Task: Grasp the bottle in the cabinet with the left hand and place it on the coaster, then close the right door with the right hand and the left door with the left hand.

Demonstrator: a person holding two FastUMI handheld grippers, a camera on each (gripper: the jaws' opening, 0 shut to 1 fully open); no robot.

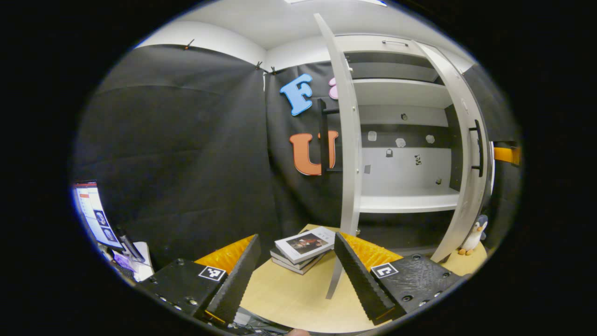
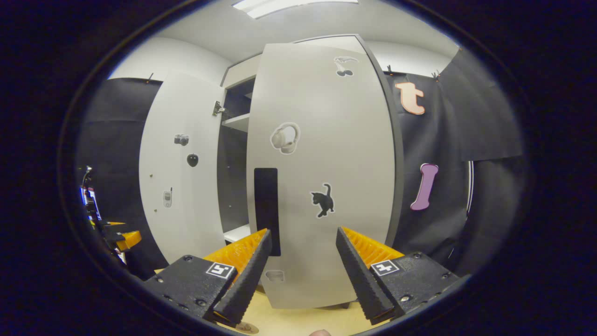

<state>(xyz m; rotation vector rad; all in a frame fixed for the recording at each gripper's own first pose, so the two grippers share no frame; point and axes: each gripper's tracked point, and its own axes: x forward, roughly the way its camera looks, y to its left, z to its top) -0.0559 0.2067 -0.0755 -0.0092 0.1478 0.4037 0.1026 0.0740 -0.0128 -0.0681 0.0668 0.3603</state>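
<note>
The white cabinet (image 1: 406, 203) stands with both doors swung open. In the left gripper view its left door (image 1: 349, 140) shows edge-on and its right door (image 1: 466, 168) carries a black handle (image 1: 477, 149). My left gripper (image 1: 298, 275) is open over the table, a little in front of the left door, with nothing between its fingers. In the right gripper view the right door (image 2: 322, 177) stands close ahead, with stickers and a black handle (image 2: 267, 210). My right gripper (image 2: 301, 270) is open, facing that door. The left door (image 2: 182, 177) stands farther left.
A stack of books (image 1: 305, 247) lies on the wooden table (image 1: 289, 298) beside the left door's foot. A penguin toy (image 1: 473, 235) stands by the right door. A monitor (image 1: 91, 214) glows at the far left. Black cloth walls close in the booth.
</note>
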